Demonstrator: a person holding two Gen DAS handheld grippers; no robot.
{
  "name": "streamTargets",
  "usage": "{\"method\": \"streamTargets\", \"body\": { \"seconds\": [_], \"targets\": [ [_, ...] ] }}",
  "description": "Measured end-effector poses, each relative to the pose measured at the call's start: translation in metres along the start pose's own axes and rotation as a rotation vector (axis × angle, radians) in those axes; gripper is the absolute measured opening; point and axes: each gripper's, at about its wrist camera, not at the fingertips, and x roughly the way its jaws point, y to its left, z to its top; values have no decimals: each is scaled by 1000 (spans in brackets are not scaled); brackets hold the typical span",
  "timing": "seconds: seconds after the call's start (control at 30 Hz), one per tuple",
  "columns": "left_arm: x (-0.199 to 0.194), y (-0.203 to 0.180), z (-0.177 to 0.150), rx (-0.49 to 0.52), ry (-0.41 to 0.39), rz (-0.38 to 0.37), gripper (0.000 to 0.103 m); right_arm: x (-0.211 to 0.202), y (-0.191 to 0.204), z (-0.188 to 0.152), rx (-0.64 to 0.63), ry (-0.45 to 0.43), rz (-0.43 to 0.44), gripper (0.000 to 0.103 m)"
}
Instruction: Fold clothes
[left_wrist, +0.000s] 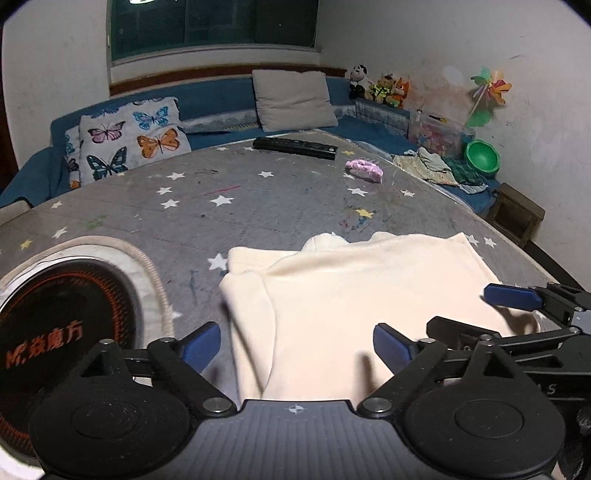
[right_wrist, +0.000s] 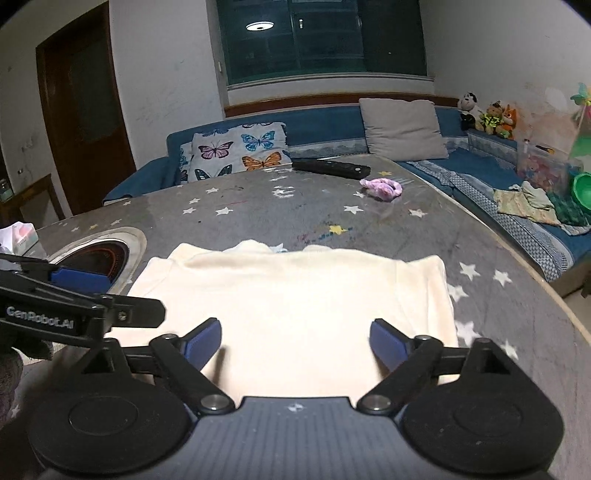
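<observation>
A cream garment (left_wrist: 369, 295) (right_wrist: 295, 295) lies folded flat on the grey star-patterned table (left_wrist: 221, 221) (right_wrist: 332, 218), collar end on the far side. My left gripper (left_wrist: 295, 345) is open over the garment's near left edge, and no cloth is pinched between its blue pads. My right gripper (right_wrist: 295, 341) is open too, hovering over the near middle of the garment with nothing in it. Each view catches one blue pad of the other gripper: the right one's (left_wrist: 513, 297) and the left one's (right_wrist: 79, 278).
A round black cooker plate (left_wrist: 62, 332) (right_wrist: 107, 258) is set into the table left of the garment. Farther back lie a black remote-like bar (left_wrist: 295, 147) and a pink cloth (left_wrist: 364, 170). A blue sofa (right_wrist: 480, 162) with cushions and more clothes (right_wrist: 535, 206) wraps around the table.
</observation>
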Motion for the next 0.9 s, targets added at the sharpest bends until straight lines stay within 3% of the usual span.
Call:
{"method": "streamTargets", "body": {
  "seconds": [0.17,0.9],
  "targets": [
    [-18,-1,-14,12,-30,28,103,-14,10,-9,-19,-13,-31,103],
    [-66,7,-69,2,-64,87,103,-49,43,-42,23,-30,-65,103]
  ]
}}
